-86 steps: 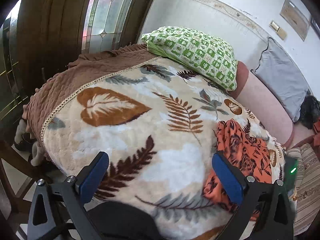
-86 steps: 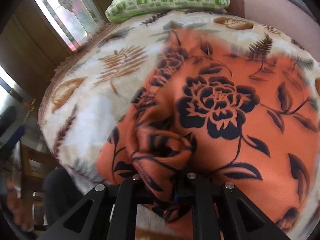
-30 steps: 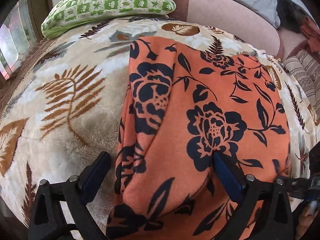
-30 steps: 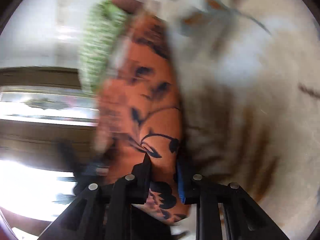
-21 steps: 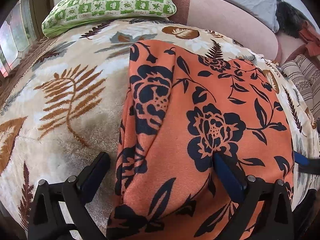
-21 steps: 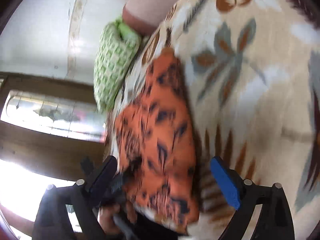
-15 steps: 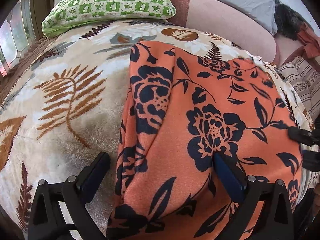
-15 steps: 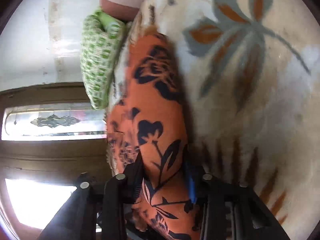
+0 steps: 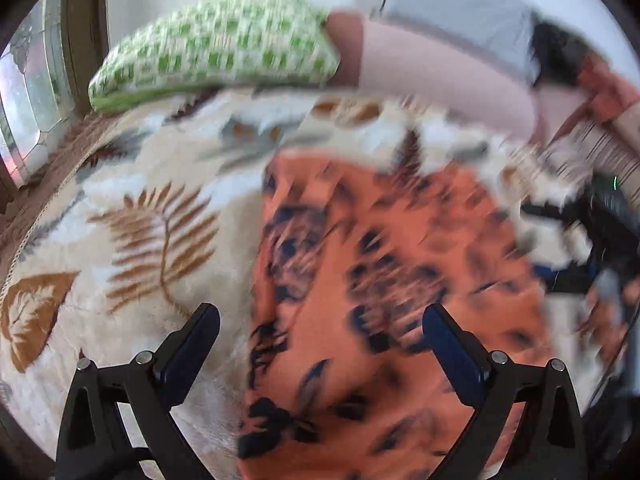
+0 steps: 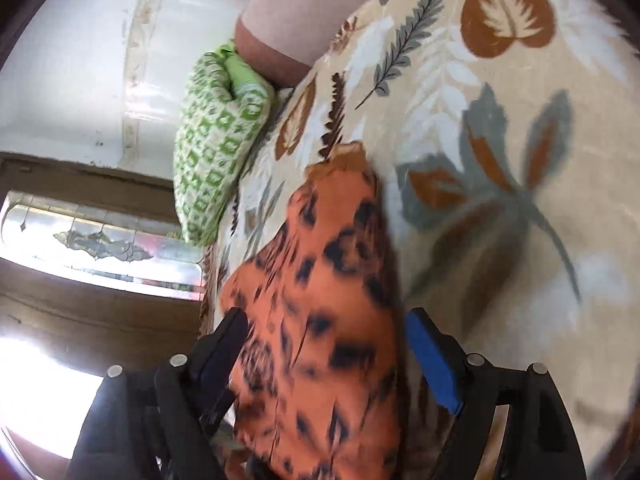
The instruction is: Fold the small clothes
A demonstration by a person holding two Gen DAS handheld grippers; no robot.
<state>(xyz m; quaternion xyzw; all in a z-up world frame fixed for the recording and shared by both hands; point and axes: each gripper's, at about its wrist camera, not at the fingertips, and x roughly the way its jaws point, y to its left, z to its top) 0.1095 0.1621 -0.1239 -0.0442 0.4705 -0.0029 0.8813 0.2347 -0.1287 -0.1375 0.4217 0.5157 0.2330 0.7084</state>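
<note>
I see the orange flowered garment (image 9: 372, 300) lying on the leaf-print blanket (image 9: 132, 232), centre to lower right of the left view — blurred. Left gripper (image 9: 320, 344): jaws wide, holding nothing. Right gripper (image 10: 324, 356): jaws wide, straddling the garment (image 10: 320, 320). Green pillow (image 9: 216, 48) sits upper left.

Motion blur smears the orange floral garment (image 9: 380, 288) in the left wrist view, so its print and folds cannot be read, and its near end runs off the bottom edge. The green checked pillow (image 9: 216, 44) at the bed's head is blurred too. At the bed's right edge the right tongs (image 9: 576, 240) are a dark smear. In the right wrist view the garment's near end is cut off below.
</note>
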